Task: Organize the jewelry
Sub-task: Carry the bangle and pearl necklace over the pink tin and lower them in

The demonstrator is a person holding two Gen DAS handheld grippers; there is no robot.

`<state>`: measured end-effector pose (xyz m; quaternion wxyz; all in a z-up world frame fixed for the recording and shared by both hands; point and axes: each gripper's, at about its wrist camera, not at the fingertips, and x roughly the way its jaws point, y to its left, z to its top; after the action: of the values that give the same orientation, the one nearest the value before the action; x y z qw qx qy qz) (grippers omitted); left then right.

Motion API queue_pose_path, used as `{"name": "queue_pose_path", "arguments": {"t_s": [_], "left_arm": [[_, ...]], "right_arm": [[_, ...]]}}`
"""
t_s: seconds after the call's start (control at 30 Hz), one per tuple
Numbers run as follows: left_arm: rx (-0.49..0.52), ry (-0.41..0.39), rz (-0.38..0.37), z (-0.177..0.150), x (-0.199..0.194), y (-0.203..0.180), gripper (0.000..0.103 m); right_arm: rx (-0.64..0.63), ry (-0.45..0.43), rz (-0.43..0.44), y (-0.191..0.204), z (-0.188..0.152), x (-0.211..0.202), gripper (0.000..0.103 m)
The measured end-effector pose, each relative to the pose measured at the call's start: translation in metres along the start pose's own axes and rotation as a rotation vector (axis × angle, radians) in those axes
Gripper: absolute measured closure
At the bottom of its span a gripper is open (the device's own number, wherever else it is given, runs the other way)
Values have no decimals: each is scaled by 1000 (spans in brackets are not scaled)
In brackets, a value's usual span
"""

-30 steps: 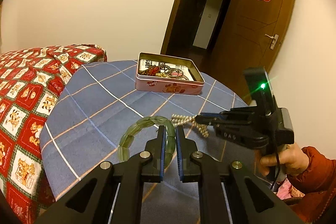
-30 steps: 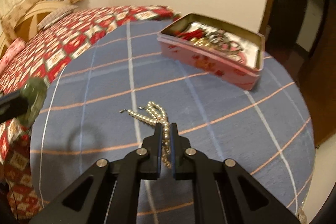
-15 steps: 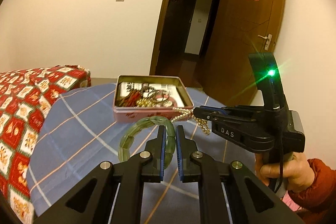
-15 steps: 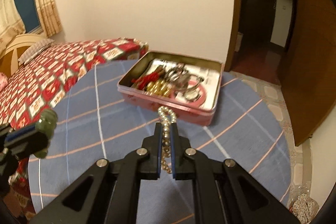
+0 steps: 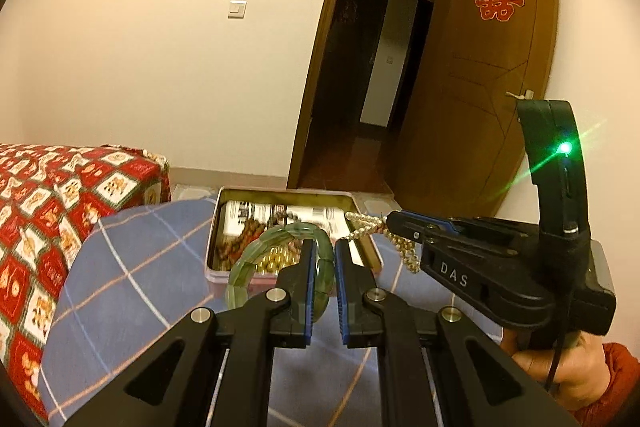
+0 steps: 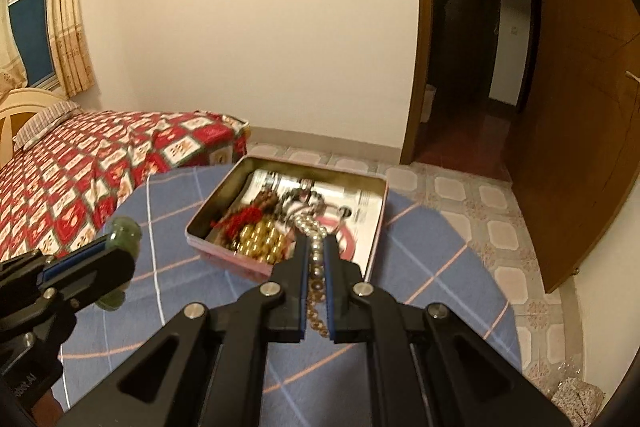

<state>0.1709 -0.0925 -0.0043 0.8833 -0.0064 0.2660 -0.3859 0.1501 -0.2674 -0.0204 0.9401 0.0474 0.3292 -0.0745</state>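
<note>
My left gripper (image 5: 321,247) is shut on a green jade bracelet (image 5: 256,257) and holds it in the air in front of the pink tin box (image 5: 280,193). My right gripper (image 6: 316,245) is shut on a pearl necklace (image 6: 310,227) that hangs over the near edge of the tin (image 6: 380,227). In the left wrist view the right gripper (image 5: 390,219) sits to the right with the pearls (image 5: 368,227) dangling from its tip. The tin holds red beads, gold beads (image 6: 260,239) and other jewelry on printed paper.
The tin stands on a round table with a blue checked cloth (image 6: 420,287). A bed with a red patterned cover (image 6: 80,167) lies to the left. An open brown door (image 5: 500,87) and a tiled floor (image 6: 480,195) lie beyond the table.
Both grippers have risen off the table and moved toward the tin, each carrying its piece. The pearls now hang at the tin's edge and the bracelet is just before it.
</note>
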Motion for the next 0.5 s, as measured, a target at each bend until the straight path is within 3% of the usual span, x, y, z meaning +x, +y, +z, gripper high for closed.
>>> {"name": "queue_pose_path", "arguments": {"t_s": [0.5], "left_arm": [[-35, -37, 13, 31, 51, 10, 95]], "right_arm": [[9, -68, -67, -11, 36, 26, 94]]}}
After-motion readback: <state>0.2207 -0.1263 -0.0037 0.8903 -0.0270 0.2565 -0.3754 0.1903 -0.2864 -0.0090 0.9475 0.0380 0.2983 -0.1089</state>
